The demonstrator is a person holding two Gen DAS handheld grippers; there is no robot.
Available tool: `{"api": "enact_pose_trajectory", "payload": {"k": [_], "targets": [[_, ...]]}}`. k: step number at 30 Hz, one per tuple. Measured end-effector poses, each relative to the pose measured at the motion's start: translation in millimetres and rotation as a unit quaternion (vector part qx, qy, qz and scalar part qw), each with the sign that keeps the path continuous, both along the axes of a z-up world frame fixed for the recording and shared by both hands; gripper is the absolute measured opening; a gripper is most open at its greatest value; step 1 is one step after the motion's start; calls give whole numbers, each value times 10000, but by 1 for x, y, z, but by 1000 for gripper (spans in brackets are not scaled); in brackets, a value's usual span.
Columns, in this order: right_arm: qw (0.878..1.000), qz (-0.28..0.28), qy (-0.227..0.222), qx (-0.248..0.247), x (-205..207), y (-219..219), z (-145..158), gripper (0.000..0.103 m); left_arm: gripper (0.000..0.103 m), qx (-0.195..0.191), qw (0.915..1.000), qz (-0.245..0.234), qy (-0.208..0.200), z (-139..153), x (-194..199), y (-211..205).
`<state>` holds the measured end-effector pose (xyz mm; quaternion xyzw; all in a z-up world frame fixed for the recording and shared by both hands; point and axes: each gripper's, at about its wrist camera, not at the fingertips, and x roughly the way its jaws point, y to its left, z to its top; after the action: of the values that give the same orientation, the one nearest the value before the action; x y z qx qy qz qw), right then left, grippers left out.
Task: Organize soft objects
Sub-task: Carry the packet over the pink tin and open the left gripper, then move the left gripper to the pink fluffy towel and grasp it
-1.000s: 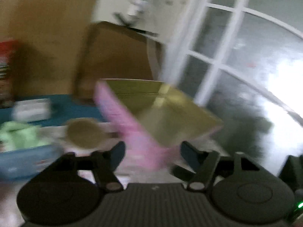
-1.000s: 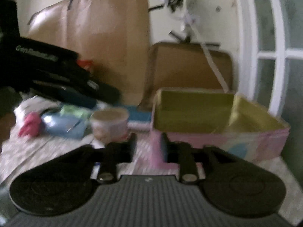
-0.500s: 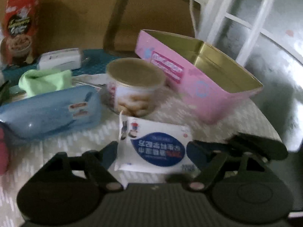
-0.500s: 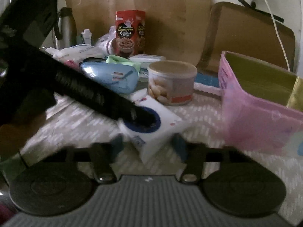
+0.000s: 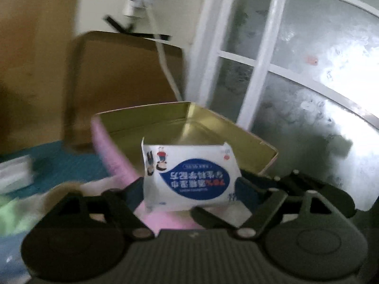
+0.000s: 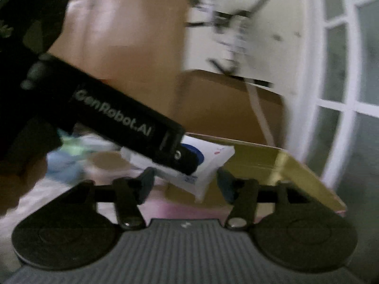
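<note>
Wipes packet, white soft plastic with a blue label (image 5: 189, 177), is pinched by your left gripper (image 5: 189, 187) at centre frame, above the pink gold-lined tin box (image 5: 213, 127), ready to drop in; your right gripper (image 6: 184, 179) fingers are spread, touching nothing.

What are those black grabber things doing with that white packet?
A person is tidying soft things with two handheld grippers. The left gripper has the white wipes packet between its fingers, in front of the pink tin with the gold inside. Its jaws have just been opening. The right gripper waits beside it; its jaws have been opening too, gripping nothing.
</note>
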<state>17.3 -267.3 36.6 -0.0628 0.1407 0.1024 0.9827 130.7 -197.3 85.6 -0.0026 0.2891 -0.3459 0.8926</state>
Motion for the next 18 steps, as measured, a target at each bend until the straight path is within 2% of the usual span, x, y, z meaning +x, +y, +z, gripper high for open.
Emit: {"api": "enact_pose_trajectory", "payload": {"k": [1, 3, 4, 5, 7, 8, 9, 12, 15, 18], "targets": [[9998, -186, -3, 29, 8, -11, 1, 86, 88, 64, 10000, -50, 41, -4, 8, -12], [9974, -704, 123, -77, 26, -31, -8, 87, 77, 262, 9994, 167, 163, -14, 21, -23], [9945, -992, 264, -222, 36, -37, -14, 85, 76, 276, 9989, 259, 259, -16, 21, -19], [9908, -1255, 415, -271, 43, -44, -20, 83, 77, 135, 9990, 268, 328, -17, 18, -9], [9902, -1309, 481, 97, 37, -57, -21, 83, 80, -56, 9991, 346, 251, -14, 4, 17], [9909, -1247, 368, 357, 28, -59, -19, 77, 83, -73, 9989, 449, 147, -13, -8, 34], [9911, -1212, 270, 470, 23, -57, -17, 65, 84, -115, 9985, 532, 86, -14, -18, 50], [9935, -932, 42, 657, 13, -40, -9, 48, 85, -133, 9964, 832, 42, -23, -54, 108], [9945, -128, 201, 1020, 13, -14, -2, 43, 85, 96, 9895, 1438, 34, -34, -87, 166], [9895, 777, 518, 1106, 23, 29, 2, 43, 85, 218, 9751, 2203, 146, -47, -104, 220]]}}
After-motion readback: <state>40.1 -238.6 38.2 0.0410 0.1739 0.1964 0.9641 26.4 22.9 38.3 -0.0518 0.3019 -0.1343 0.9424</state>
